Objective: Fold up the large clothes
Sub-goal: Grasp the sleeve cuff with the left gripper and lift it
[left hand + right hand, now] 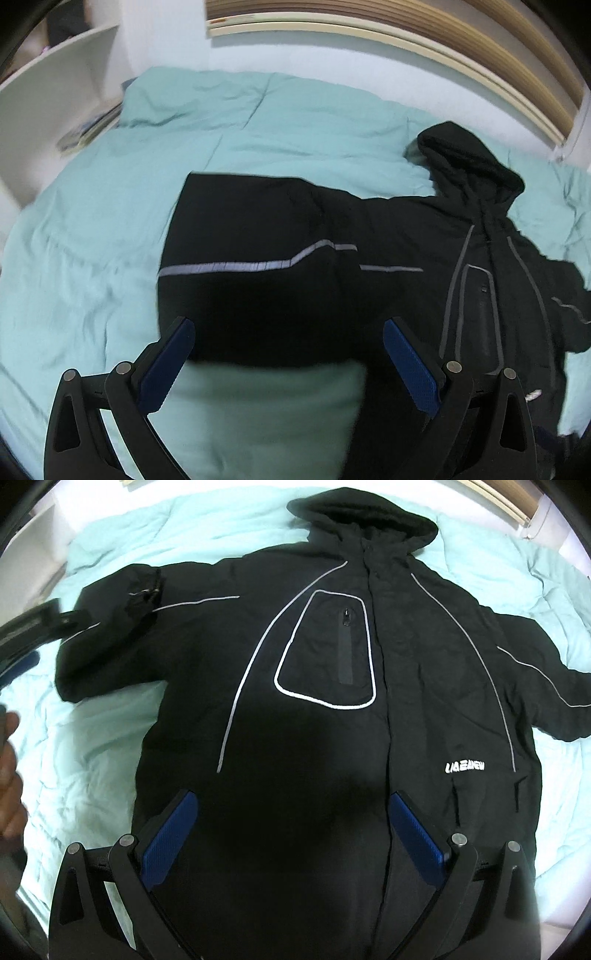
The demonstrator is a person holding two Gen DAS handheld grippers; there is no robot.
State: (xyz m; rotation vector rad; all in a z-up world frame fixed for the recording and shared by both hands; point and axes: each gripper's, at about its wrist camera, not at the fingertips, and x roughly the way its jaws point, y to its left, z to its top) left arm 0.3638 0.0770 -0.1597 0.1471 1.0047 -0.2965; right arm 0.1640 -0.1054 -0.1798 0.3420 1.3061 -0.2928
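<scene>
Black jacket [332, 701] flat on bed [92, 240]; left claw [289, 328] and right claw [293, 805] both released

Even indoor light, motion blur, fisheye bending, dark corners

A wide bed takes up most of the room, covered by a pale mint-green quilt [92, 229] that lies rumpled, with stitched seams and soft creases across it. Behind it runs a pale wall [295, 48], and above that hangs a window blind [424, 33] of cream and tan slats. To one side stands a white shelf unit [48, 92] with a few flat things lying on one shelf. The light is cool and even
</scene>
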